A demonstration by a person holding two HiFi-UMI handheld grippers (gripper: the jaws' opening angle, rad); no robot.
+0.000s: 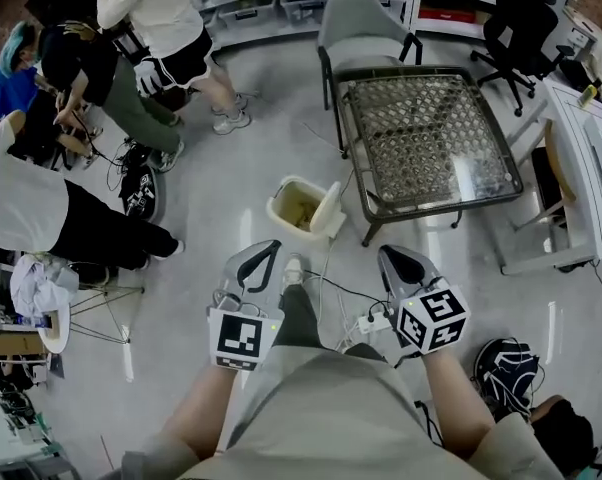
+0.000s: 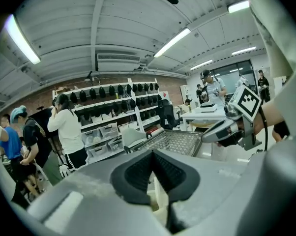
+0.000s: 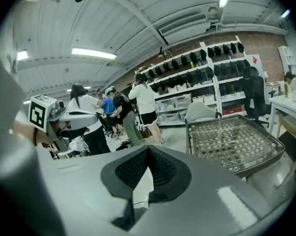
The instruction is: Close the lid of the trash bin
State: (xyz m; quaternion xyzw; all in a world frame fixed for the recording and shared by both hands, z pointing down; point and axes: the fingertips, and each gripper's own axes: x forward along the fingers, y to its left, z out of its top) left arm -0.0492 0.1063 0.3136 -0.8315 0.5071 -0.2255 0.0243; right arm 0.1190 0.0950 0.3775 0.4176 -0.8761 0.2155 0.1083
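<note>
A small cream trash bin stands on the floor ahead of me. Its lid is up, tilted at the bin's right side, and the inside shows. My left gripper hovers below the bin, apart from it, jaws shut on nothing. To the right, beside the table leg, my right gripper is also shut and empty. In the left gripper view the shut jaws point over the cream bin, with the right gripper off to the side. In the right gripper view the left gripper shows beyond the shut jaws.
A low table with a mesh top stands right of the bin, a grey chair behind it. Several people stand at the left. A power strip with cables lies by my knees, a dark bag at the right.
</note>
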